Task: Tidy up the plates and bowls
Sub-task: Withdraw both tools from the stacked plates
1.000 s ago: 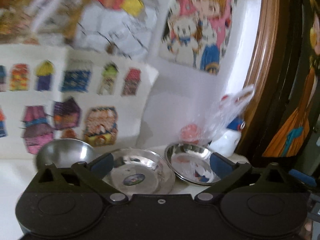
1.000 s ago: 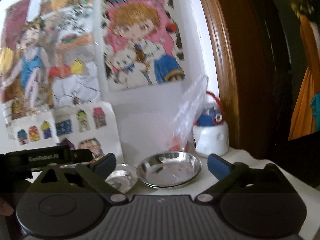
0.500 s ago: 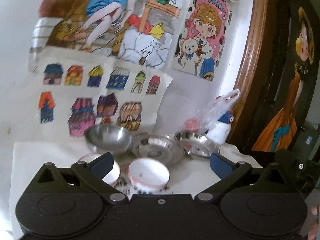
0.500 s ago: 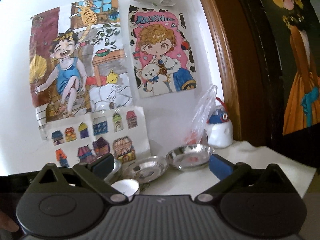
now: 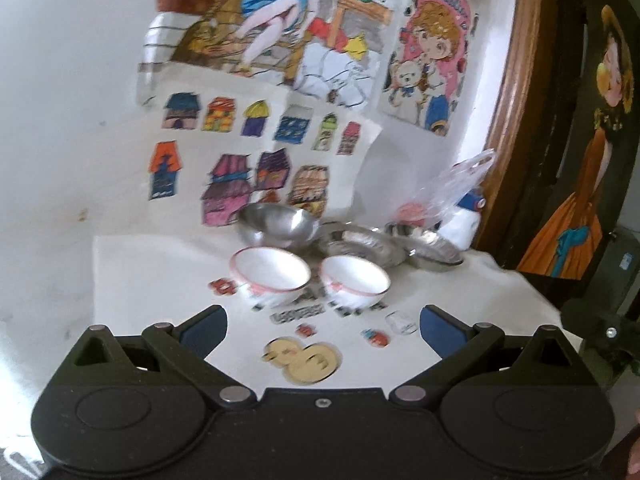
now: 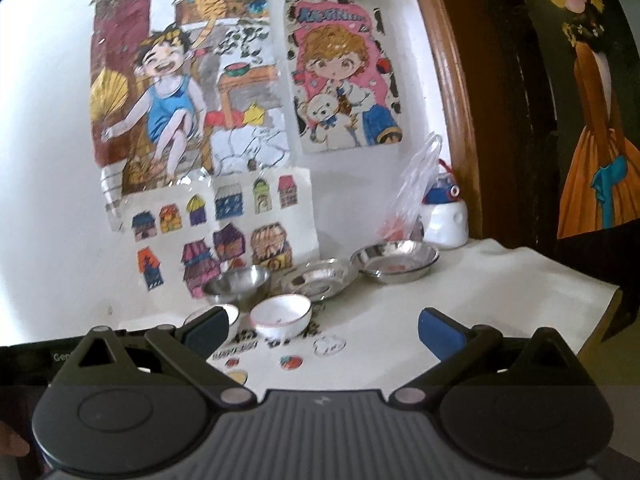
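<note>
Two white ceramic bowls with pink trim stand side by side on the table, the left bowl (image 5: 270,280) and the right bowl (image 5: 354,286). Behind them sit a steel bowl (image 5: 276,226), a flat steel plate (image 5: 362,242) and a deeper steel dish (image 5: 428,246). My left gripper (image 5: 322,330) hangs open, short of the white bowls, holding nothing. In the right wrist view, my right gripper (image 6: 322,330) is open and empty too, with a white bowl (image 6: 280,316), the steel bowl (image 6: 238,282), the plate (image 6: 316,278) and the dish (image 6: 394,262) ahead of it.
The white tablecloth (image 5: 160,280) carries stickers, among them a yellow duck (image 5: 304,362). A white bottle with a blue cap (image 6: 446,220) and a clear plastic bag (image 6: 412,196) stand at the back right by a wooden door frame (image 6: 452,92). Drawings cover the wall.
Both grippers have pulled back and away from the wall; the steel dishes look smaller and the two white bowls and the stickers have come into view. Both stay open.
</note>
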`<state>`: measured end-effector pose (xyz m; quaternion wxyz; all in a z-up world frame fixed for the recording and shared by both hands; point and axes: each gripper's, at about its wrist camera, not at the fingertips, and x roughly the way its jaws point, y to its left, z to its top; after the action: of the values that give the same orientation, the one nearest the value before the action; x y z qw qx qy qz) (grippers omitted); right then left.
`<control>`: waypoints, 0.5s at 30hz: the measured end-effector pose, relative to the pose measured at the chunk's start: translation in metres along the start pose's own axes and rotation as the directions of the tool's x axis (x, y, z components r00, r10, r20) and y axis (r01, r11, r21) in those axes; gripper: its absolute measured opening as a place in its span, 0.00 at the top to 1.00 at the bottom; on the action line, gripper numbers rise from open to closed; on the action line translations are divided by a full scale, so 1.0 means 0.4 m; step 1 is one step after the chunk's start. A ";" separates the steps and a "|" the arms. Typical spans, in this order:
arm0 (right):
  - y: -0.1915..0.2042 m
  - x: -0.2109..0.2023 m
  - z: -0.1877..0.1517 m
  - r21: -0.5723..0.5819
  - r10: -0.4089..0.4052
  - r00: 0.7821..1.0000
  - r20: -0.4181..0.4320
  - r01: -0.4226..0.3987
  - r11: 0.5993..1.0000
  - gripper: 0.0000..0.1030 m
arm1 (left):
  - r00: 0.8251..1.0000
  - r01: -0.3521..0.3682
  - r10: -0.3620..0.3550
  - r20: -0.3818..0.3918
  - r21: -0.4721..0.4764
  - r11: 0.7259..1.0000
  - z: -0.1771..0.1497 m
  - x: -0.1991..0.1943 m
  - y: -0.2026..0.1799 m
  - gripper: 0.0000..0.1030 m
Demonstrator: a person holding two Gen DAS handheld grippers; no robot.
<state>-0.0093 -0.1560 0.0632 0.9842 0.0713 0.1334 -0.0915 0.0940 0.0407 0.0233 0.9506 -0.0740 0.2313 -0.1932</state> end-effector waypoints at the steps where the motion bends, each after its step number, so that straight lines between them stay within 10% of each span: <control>1: 0.007 0.000 -0.009 -0.001 0.002 1.000 -0.008 -0.002 1.000 0.00 | 1.000 -0.010 0.010 -0.006 -0.001 1.000 -0.006 -0.003 0.013 0.01; 15: 0.057 0.074 -0.101 0.036 0.075 0.986 -0.147 -0.071 0.997 0.00 | 0.994 -0.099 0.099 -0.045 -0.002 0.995 -0.038 0.016 0.112 0.01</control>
<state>0.0132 -0.1320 0.0190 0.9731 0.0979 0.2020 -0.0518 0.1069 0.0784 -0.0031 0.9534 -0.0601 0.2564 -0.1470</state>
